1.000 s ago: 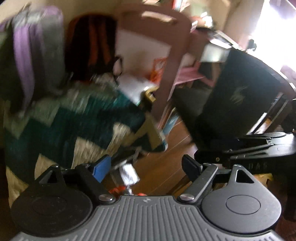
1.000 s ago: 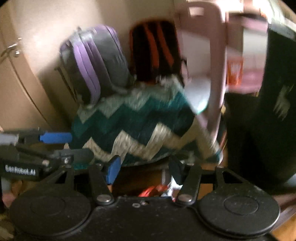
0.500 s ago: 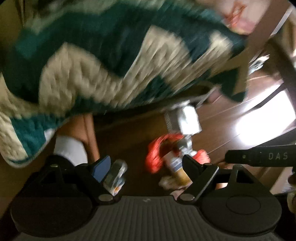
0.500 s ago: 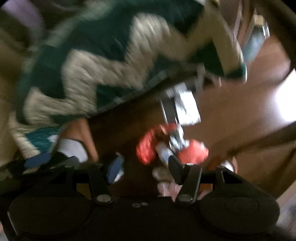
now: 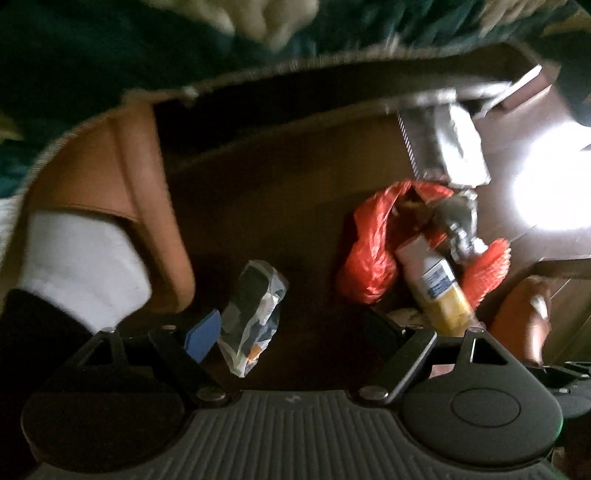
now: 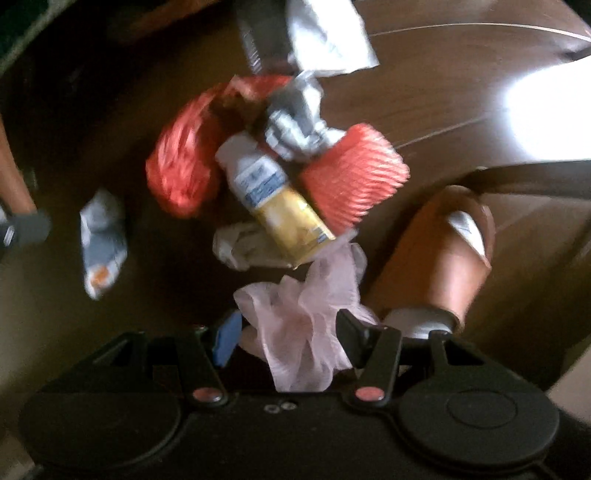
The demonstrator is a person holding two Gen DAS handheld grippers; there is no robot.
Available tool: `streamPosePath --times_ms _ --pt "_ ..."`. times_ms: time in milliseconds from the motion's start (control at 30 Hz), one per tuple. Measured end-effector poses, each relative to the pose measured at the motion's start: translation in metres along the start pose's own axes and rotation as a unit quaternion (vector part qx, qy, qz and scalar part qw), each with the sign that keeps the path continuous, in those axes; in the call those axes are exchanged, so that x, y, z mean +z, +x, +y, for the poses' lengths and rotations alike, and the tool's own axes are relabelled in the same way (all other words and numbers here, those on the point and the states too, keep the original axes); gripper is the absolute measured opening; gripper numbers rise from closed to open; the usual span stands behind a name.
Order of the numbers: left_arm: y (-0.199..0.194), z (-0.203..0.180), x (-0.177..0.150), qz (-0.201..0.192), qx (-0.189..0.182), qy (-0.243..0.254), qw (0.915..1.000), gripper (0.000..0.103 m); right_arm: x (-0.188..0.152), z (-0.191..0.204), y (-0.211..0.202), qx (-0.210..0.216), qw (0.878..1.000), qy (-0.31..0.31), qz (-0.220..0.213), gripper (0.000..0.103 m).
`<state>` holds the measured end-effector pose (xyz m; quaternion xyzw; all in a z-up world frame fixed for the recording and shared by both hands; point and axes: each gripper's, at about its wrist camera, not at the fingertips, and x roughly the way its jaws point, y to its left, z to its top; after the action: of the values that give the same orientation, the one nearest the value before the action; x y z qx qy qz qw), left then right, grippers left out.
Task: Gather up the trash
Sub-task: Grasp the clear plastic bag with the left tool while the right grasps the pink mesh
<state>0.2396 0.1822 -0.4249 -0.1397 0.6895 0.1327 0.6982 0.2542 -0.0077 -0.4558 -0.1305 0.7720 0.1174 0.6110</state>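
Observation:
A pile of trash lies on the dark wood floor. It holds a red plastic bag (image 5: 369,254) (image 6: 181,166), a white and yellow bottle (image 5: 439,291) (image 6: 273,195), a red net (image 6: 354,173), silver foil wrappers (image 5: 447,147) (image 6: 317,33) and crumpled white paper (image 6: 243,247). A clear plastic wrapper (image 5: 255,314) (image 6: 101,243) lies apart, just inside the blue pad of my left gripper (image 5: 293,332), which is open and points down. My right gripper (image 6: 288,338) is open, with a crumpled pink plastic piece (image 6: 306,314) lying between its jaws.
A person's foot in a brown slipper with a white sock (image 5: 110,221) stands left of the wrapper. A second brown slipper (image 5: 524,317) (image 6: 439,254) is right of the pile. A teal zigzag blanket (image 5: 110,48) hangs over the chair edge above.
Both grippers dropped and tipped downward, from facing the blanket-covered chair and backpacks to hovering low over the floor trash. The wrapper and the pink piece now lie between the jaws.

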Motion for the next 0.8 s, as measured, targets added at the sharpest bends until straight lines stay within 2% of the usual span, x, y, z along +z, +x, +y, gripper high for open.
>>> streamPosePath --times_ms 267,367,400,433,500,567,600,633,667,700,800 --pt "0.075 -0.004 0.007 0.057 0.031 0.049 0.9967 0.084 0.001 0.012 0.061 -0.026 0.996 -0.061 0.059 0.056" --pt "0.094 -0.008 0.008 0.064 0.037 0.060 0.9954 0.084 0.002 0.015 0.077 -0.030 0.994 -0.075 0.067 0.056" --pt "0.100 -0.009 0.008 0.067 0.038 0.063 0.9950 0.081 0.003 0.016 0.082 -0.031 0.994 -0.077 0.069 0.056" --pt "0.105 -0.010 0.009 0.070 0.039 0.065 0.9947 0.070 0.003 0.016 0.086 -0.031 0.994 -0.079 0.069 0.056" --pt "0.113 -0.010 0.010 0.076 0.039 0.059 0.9946 0.057 0.003 0.017 0.093 -0.034 0.994 -0.080 0.071 0.055" --pt "0.119 -0.010 0.011 0.080 0.036 0.057 0.9945 0.055 0.002 0.017 0.097 -0.037 0.994 -0.081 0.070 0.054" --pt "0.122 -0.008 0.011 0.083 0.037 0.057 0.9943 0.047 0.002 0.018 0.097 -0.038 0.993 -0.083 0.069 0.053" --pt "0.123 -0.007 0.011 0.087 0.035 0.055 0.9941 0.035 0.003 0.018 0.097 -0.038 0.993 -0.086 0.065 0.044" --pt "0.124 -0.006 0.010 0.090 0.033 0.052 0.9941 0.031 0.003 0.019 0.097 -0.038 0.993 -0.089 0.063 0.020" --pt "0.124 -0.006 0.010 0.091 0.032 0.051 0.9941 0.030 0.002 0.020 0.097 -0.041 0.993 -0.091 0.064 0.014" --pt "0.120 -0.004 0.011 0.087 0.026 0.046 0.9948 0.011 0.000 0.021 0.094 -0.041 0.992 -0.094 0.070 0.006"
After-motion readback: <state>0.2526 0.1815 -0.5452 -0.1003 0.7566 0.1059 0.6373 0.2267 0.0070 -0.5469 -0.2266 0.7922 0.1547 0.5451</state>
